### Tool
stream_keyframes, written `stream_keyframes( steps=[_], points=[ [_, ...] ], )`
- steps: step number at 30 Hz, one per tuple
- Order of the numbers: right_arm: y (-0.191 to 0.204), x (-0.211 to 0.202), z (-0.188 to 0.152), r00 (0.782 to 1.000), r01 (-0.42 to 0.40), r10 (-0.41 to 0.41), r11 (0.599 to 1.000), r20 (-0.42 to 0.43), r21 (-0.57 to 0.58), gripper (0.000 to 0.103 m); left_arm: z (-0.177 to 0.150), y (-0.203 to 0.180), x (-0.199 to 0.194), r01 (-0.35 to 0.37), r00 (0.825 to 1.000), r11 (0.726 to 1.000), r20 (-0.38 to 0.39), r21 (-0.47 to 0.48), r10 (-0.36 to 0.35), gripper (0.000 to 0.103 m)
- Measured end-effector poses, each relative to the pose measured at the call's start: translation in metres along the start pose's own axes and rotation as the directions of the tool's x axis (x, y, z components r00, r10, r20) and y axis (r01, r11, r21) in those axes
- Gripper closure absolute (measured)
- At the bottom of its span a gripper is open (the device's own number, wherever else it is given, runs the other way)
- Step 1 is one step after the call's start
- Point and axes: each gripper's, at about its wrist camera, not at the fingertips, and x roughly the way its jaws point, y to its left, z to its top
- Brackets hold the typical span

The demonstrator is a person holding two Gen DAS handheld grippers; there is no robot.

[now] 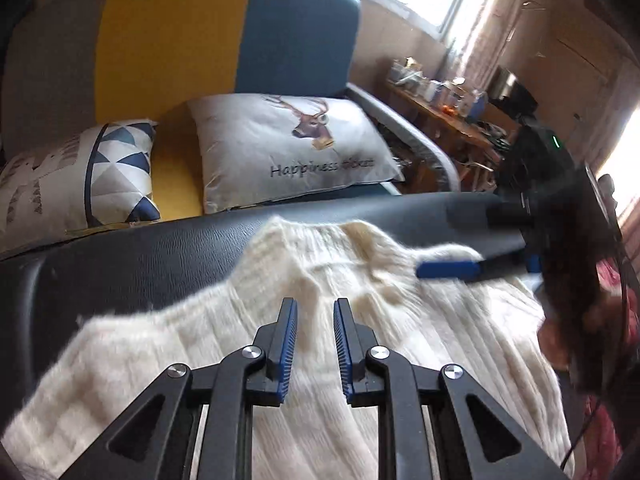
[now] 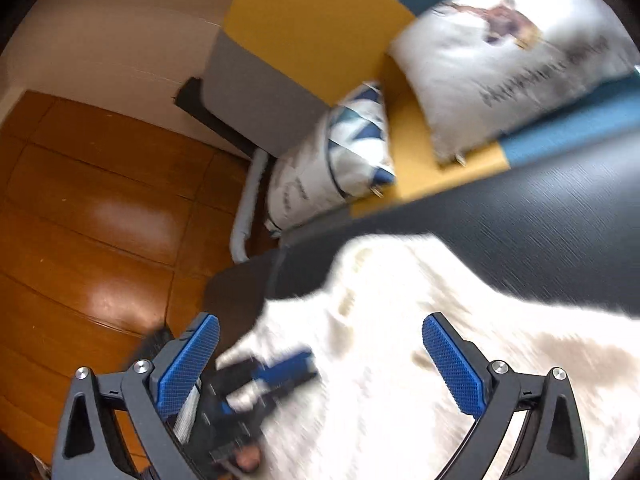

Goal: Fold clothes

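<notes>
A cream ribbed knit sweater [image 1: 360,344] lies spread on a black leather surface [image 1: 132,256]. My left gripper [image 1: 315,308] hovers just above the sweater with its blue-padded jaws a small gap apart and nothing between them. My right gripper shows in the left wrist view [image 1: 448,269] at the sweater's far right edge, by the collar. In the right wrist view my right gripper [image 2: 320,328] is wide open above the sweater [image 2: 420,360]. The left gripper [image 2: 280,372] appears there, blurred, at the sweater's left edge.
A sofa with yellow and blue panels [image 1: 224,40] stands behind, with a deer-print pillow [image 1: 292,144] and a triangle-pattern pillow [image 1: 80,176]. A cluttered wooden table [image 1: 448,108] is at the right. Wooden floor [image 2: 88,208] lies beyond the black surface's left edge.
</notes>
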Motion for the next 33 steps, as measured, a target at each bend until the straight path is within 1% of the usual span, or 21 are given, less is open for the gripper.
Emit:
stream_keyframes(
  steps=[3,4,5,6,7,8,9,10,12,14,16,18,22,23,25,26,28,29,30,32,33],
  points=[
    [-0.025,-0.001,-0.003,0.999,0.053,-0.053,0.998,0.008,0.041,0.0,-0.004,0.014,0.019,-0.09,0.995,0.995,-0.041,-0.034,0.089,0.085],
    [-0.03,-0.003,-0.002,0.998,0.057,-0.058,0.998,0.027,0.037,0.001,-0.006,0.015,0.017,-0.098,0.995,0.995,-0.034,-0.034,0.097,0.086],
    [-0.035,-0.005,-0.002,0.997,0.07,-0.071,0.997,0.04,0.027,0.004,-0.008,0.017,0.014,-0.105,0.994,0.994,-0.027,-0.035,0.104,0.086],
    [-0.036,-0.006,-0.002,0.994,0.102,-0.102,0.995,0.045,0.004,0.009,-0.009,0.019,0.008,-0.089,0.996,0.994,-0.022,-0.057,0.087,0.086],
    [-0.037,-0.008,-0.003,0.989,0.143,-0.141,0.989,0.049,-0.024,0.021,-0.011,0.021,0.001,-0.072,0.997,0.994,-0.017,-0.079,0.071,0.086],
    [-0.038,-0.01,-0.004,0.984,0.172,-0.17,0.984,0.05,-0.046,0.027,-0.012,0.023,-0.006,-0.055,0.998,0.993,-0.012,-0.101,0.054,0.086],
    [-0.043,-0.012,-0.004,0.983,0.181,-0.179,0.982,0.053,-0.05,0.04,-0.013,0.025,-0.013,-0.038,0.999,0.992,-0.006,-0.122,0.037,0.086],
    [-0.049,-0.016,-0.004,0.985,0.166,-0.164,0.986,0.06,-0.033,0.046,-0.015,0.027,-0.02,-0.021,1.0,0.989,0.0,-0.143,0.021,0.085],
    [-0.06,-0.022,-0.006,0.99,0.117,-0.117,0.993,0.079,0.012,0.046,-0.017,0.031,-0.033,0.014,1.0,0.983,0.013,-0.185,-0.012,0.083],
    [-0.053,-0.028,-0.011,0.987,0.132,-0.132,0.991,0.095,0.008,0.038,-0.02,0.035,-0.047,0.049,0.999,0.973,0.027,-0.226,-0.044,0.082],
    [-0.036,-0.031,-0.022,0.984,0.152,-0.149,0.988,0.094,-0.032,0.001,-0.023,0.039,-0.061,0.083,0.996,0.96,0.043,-0.267,-0.074,0.082],
    [-0.015,-0.034,-0.037,0.983,0.171,-0.163,0.982,0.086,-0.085,0.0,-0.044,0.053,-0.105,0.078,0.995,0.951,0.08,-0.301,-0.056,0.081],
    [0.029,-0.033,-0.084,0.978,0.21,-0.2,0.956,0.068,-0.208,0.0,-0.102,0.093,-0.19,-0.004,0.993,0.926,0.105,-0.377,0.047,0.078],
    [0.038,-0.03,-0.098,0.974,0.227,-0.218,0.944,0.061,-0.239,0.0,-0.12,0.105,-0.212,-0.042,0.99,0.914,0.104,-0.404,0.092,0.078],
    [0.055,-0.02,-0.127,0.965,0.261,-0.26,0.917,0.046,-0.301,0.0,-0.158,0.129,-0.258,-0.116,0.979,0.878,0.097,-0.464,0.18,0.077],
    [0.062,-0.014,-0.142,0.958,0.28,-0.284,0.901,0.037,-0.33,0.0,-0.176,0.14,-0.278,-0.161,0.969,0.859,0.086,-0.486,0.23,0.076],
    [0.073,0.0,-0.171,0.942,0.315,-0.335,0.871,0.013,-0.377,0.0,-0.211,0.148,-0.314,-0.251,0.944,0.829,0.065,-0.499,0.324,0.075],
    [0.078,0.007,-0.183,0.933,0.331,-0.36,0.856,0.003,-0.397,0.0,-0.225,0.149,-0.327,-0.282,0.932,0.818,0.058,-0.502,0.357,0.073],
    [0.082,0.015,-0.195,0.923,0.348,-0.385,0.84,-0.004,-0.417,0.0,-0.24,0.147,-0.337,-0.303,0.924,0.811,0.052,-0.5,0.378,0.072],
    [0.087,0.027,-0.214,0.906,0.374,-0.424,0.811,-0.01,-0.449,0.0,-0.262,0.135,-0.345,-0.321,0.924,0.824,0.036,-0.468,0.38,0.07],
    [0.089,0.031,-0.222,0.899,0.383,-0.437,0.801,-0.011,-0.46,0.0,-0.269,0.122,-0.339,-0.341,0.922,0.844,0.029,-0.413,0.387,0.07]
  ],
)
